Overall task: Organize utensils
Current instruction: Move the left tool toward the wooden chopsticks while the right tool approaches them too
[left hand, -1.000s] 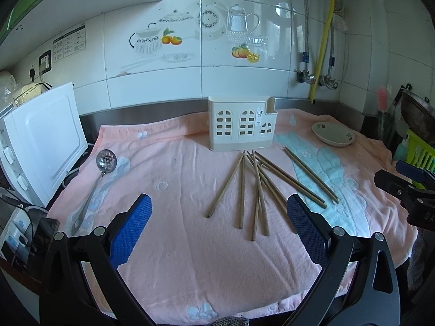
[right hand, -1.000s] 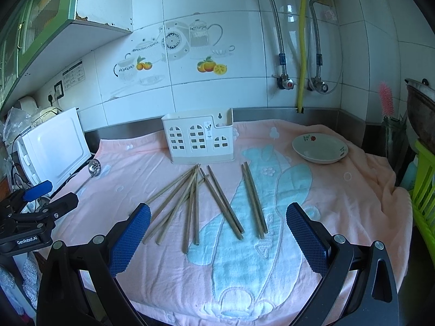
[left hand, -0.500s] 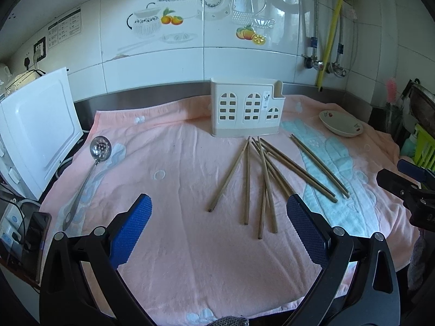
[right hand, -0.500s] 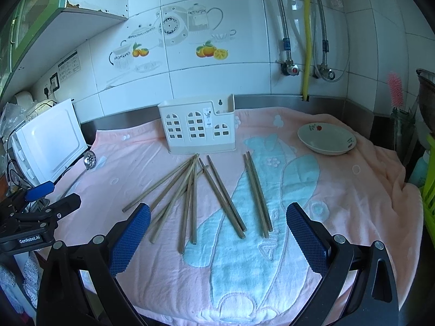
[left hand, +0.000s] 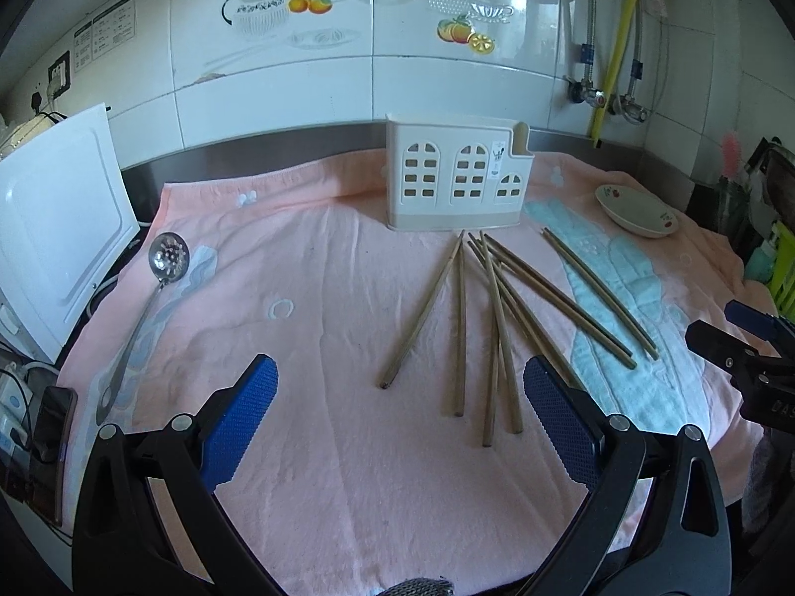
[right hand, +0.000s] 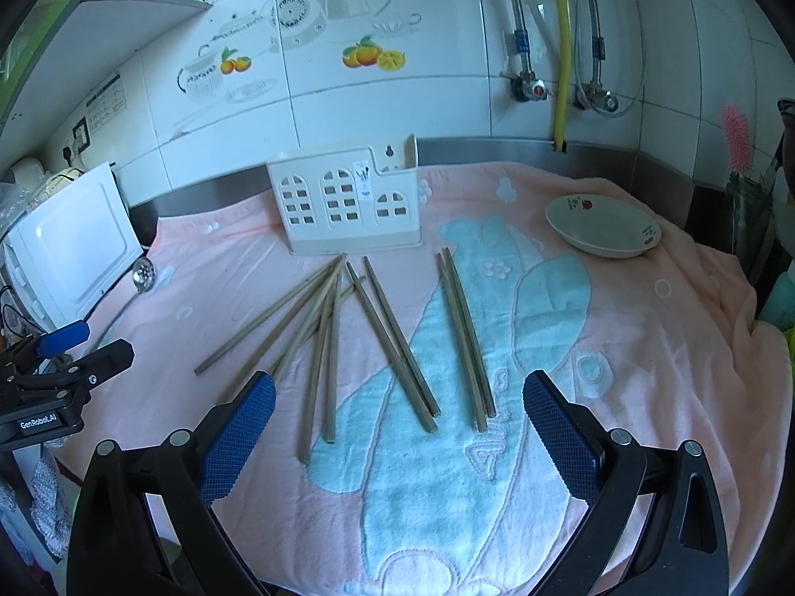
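Note:
Several wooden chopsticks lie fanned out on a pink towel, in front of a white utensil holder with window cutouts. They also show in the right wrist view, with the holder behind them. A metal slotted spoon lies at the towel's left. My left gripper is open and empty, just short of the near chopstick ends. My right gripper is open and empty, over the near ends of the chopsticks.
A white bowl sits at the back right of the towel, seen also in the right wrist view. A white appliance stands at the left edge. A tiled wall with pipes is behind. The towel's front edge hangs off the counter.
Both grippers have moved forward and lower toward the chopsticks. Both stay open and empty. Nothing on the towel has moved.

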`<state>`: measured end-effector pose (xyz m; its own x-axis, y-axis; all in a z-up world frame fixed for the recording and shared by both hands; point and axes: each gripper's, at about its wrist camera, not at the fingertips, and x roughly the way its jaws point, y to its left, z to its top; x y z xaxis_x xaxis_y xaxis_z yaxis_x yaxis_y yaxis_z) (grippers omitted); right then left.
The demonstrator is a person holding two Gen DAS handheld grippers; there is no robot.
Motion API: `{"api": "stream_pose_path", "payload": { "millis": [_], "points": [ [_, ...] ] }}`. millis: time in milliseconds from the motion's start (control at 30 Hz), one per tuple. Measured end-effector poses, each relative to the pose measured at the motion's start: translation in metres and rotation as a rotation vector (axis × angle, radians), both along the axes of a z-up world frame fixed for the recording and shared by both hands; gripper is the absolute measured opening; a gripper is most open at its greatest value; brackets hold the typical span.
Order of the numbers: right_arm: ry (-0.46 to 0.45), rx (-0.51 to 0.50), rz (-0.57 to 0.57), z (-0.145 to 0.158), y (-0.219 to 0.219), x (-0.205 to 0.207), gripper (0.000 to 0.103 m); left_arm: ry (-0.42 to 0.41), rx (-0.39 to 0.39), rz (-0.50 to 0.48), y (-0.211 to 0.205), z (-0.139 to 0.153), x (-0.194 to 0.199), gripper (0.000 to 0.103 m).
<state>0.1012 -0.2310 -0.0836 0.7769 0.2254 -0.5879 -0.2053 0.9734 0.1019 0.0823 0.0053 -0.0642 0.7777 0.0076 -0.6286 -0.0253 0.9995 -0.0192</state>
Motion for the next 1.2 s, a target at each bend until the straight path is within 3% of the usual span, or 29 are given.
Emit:
{"api": "stream_pose_path", "payload": {
  "millis": [1200],
  "points": [
    [0.099,-0.025,0.088,-0.036,0.000,0.068,0.096,0.141,0.002,0.011,0.019,-0.050,0.065,0.098]
  ]
}}
